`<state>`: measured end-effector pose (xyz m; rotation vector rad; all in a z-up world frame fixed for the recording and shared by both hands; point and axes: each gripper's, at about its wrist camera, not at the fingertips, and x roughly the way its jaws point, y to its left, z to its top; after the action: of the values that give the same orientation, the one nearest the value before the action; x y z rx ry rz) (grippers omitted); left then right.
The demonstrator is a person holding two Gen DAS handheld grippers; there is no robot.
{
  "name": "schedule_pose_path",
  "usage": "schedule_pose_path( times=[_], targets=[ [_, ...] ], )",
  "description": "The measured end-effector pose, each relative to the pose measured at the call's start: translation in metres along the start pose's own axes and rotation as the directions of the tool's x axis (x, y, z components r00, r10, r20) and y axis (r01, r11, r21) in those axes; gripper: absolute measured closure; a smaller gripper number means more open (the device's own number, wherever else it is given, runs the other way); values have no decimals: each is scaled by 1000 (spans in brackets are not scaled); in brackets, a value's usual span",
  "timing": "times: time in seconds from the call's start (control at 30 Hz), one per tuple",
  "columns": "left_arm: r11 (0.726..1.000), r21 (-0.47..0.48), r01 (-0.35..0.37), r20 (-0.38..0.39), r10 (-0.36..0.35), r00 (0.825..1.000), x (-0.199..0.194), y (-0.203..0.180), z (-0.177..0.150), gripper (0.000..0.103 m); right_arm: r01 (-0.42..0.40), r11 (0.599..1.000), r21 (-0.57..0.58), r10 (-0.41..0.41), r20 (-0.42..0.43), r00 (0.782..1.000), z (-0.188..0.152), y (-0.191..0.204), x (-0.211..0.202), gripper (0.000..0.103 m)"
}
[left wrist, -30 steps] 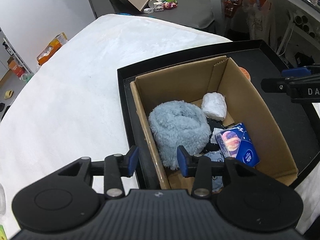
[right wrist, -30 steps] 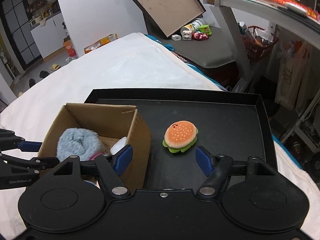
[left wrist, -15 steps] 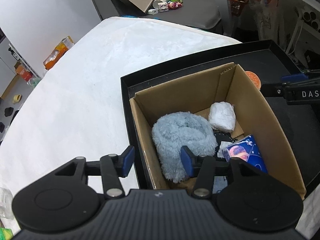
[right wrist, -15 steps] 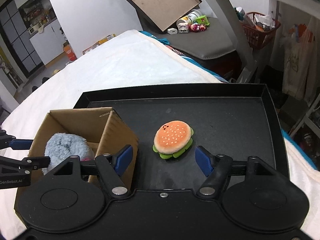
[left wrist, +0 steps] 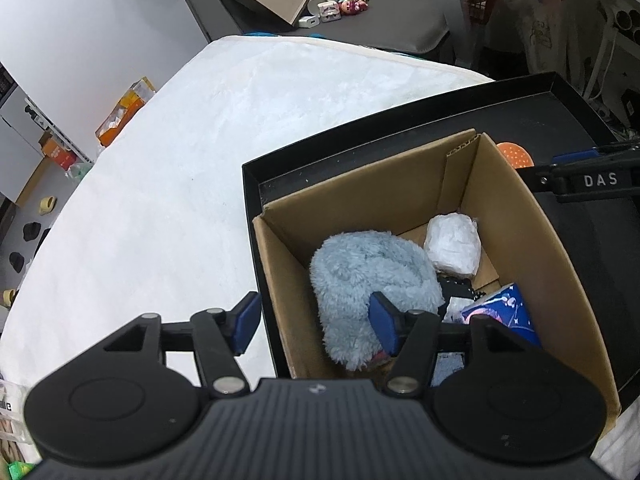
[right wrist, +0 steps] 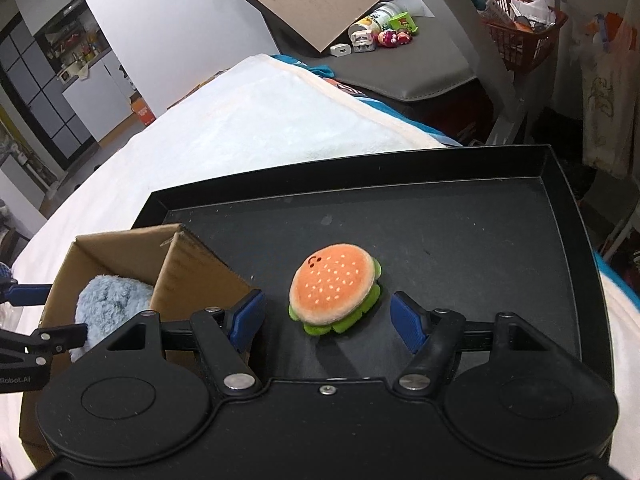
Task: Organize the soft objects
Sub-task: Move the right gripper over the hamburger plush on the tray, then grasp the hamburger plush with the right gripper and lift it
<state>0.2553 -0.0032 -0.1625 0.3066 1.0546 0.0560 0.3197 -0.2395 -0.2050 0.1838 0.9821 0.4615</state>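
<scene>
Black tray (right wrist: 560, 216) — one burger plush (right wrist: 334, 286)

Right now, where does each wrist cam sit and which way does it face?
Left wrist: behind the open left tongs, looking down into the cardboard box at the blue plush.
Right wrist: behind the open right tongs, facing the burger plush on the black tray.
Shared: box, blue plush, tray, burger, and each other's tongs.
</scene>
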Motion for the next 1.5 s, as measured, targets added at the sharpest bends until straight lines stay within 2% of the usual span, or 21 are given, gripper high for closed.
schedule_pose_path(
  times=[0.23, 0.33, 0.5, 0.6, 0.93, 1.5],
  targets=[
    [1000, 7, -10, 6, 10, 1000, 2, -4, 3, 45, -24, 999, 27, 24, -4, 1000, 1, -9, 12, 40],
    [1000, 8, -11, 9, 11, 1000, 0, -6, 4, 45, -32, 999, 42, 33, -25, 999, -1, -12, 21, 59],
    [1000, 14, -12, 14, 12, 1000, -1, -7, 4, 45, -35, 999, 41, 36, -22, 999, -5, -14, 22, 72],
    [1000, 16, -12, 17, 11, 1000, -3, -8, 4, 45, -31, 999, 41, 32, -20, 999, -7, -16, 18, 75],
    [1000, 11, 4, 27, -4, 1000, -8, -6, 2, 45, 7, 1000, 24, -7, -2, 1000, -5, -14, -4, 77],
    [997, -38, 64, 54, -62, 997, -25, 10, -14, 45, 57, 998, -28, -55, 63, 997, 4, 22, -58, 76]
  ],
)
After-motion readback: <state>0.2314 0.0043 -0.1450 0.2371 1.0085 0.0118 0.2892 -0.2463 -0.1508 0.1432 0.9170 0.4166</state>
